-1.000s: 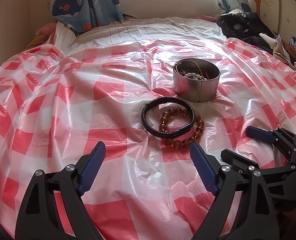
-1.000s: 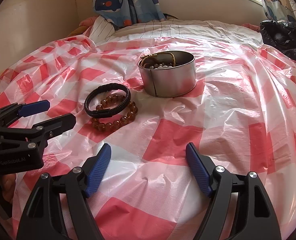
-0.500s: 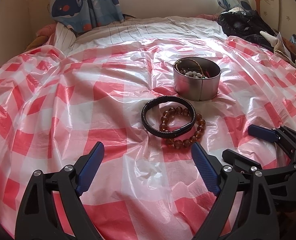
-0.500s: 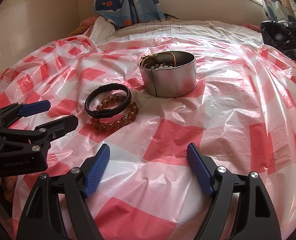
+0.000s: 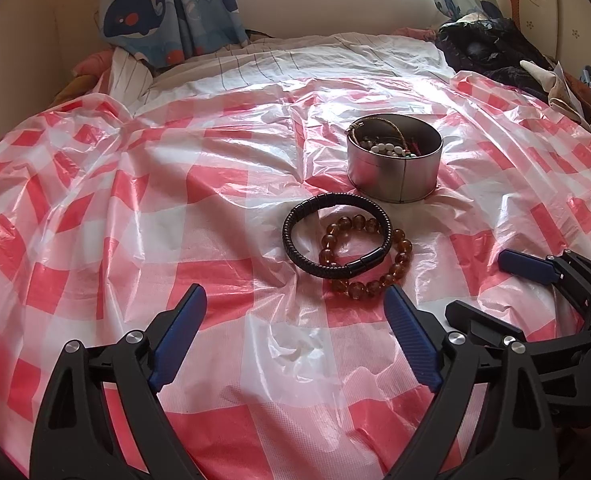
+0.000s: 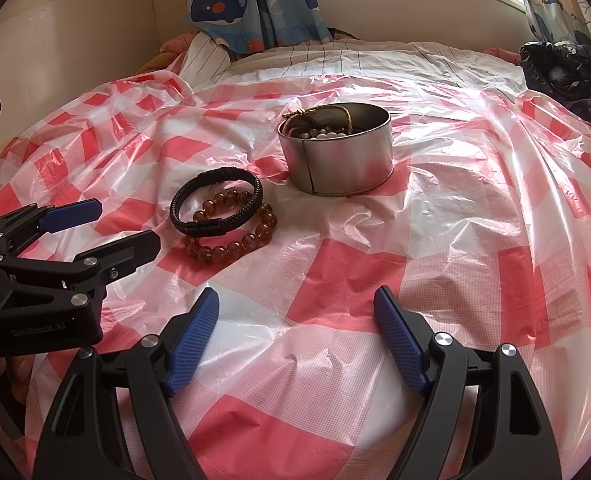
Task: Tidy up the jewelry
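Observation:
A black braided bracelet lies on the red-and-white checked plastic sheet, overlapping an amber bead bracelet. Just behind them stands a round metal tin holding white beads and a gold chain. My left gripper is open and empty, short of the bracelets. My right gripper is open and empty too, near the front of the sheet, to the right of the bracelets.
The checked sheet covers a bed with a striped blanket behind it. Dark clothes are piled at the back right. Whale-print curtains hang against the back wall under a window.

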The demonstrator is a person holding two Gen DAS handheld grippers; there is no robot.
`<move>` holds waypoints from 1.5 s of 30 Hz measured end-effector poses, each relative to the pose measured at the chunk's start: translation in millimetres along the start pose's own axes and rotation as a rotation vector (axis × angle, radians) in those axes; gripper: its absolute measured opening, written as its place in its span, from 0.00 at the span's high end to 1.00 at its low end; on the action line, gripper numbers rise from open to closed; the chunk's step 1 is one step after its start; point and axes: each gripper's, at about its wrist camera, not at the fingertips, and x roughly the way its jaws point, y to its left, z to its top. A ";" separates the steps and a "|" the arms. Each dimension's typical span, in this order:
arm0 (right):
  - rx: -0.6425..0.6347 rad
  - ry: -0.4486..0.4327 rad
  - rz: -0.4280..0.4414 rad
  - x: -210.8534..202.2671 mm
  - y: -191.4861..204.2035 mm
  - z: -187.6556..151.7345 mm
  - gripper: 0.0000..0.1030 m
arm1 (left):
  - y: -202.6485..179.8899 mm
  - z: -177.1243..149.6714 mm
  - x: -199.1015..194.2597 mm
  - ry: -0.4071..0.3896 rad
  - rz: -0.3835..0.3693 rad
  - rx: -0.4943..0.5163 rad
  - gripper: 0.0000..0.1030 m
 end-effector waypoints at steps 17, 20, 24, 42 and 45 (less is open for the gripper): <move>0.004 -0.006 0.003 0.1 -0.3 0.3 0.23 | 14.7 17.6 6.7 -0.029 -0.005 -0.034 0.16; 0.006 -0.006 0.003 0.0 0.2 0.3 0.23 | 11.7 25.8 12.7 -0.030 -0.026 -0.018 0.16; 0.007 -0.006 0.003 0.1 0.9 0.8 0.22 | 8.2 35.9 27.1 -0.011 -0.034 -0.009 0.17; 0.033 -0.013 0.013 -4.8 -0.5 3.2 0.21 | 33.9 44.7 65.3 0.123 0.187 0.084 0.70; -0.003 -0.034 0.030 -7.7 9.5 14.4 0.21 | 36.4 44.0 66.4 0.123 0.148 0.071 0.71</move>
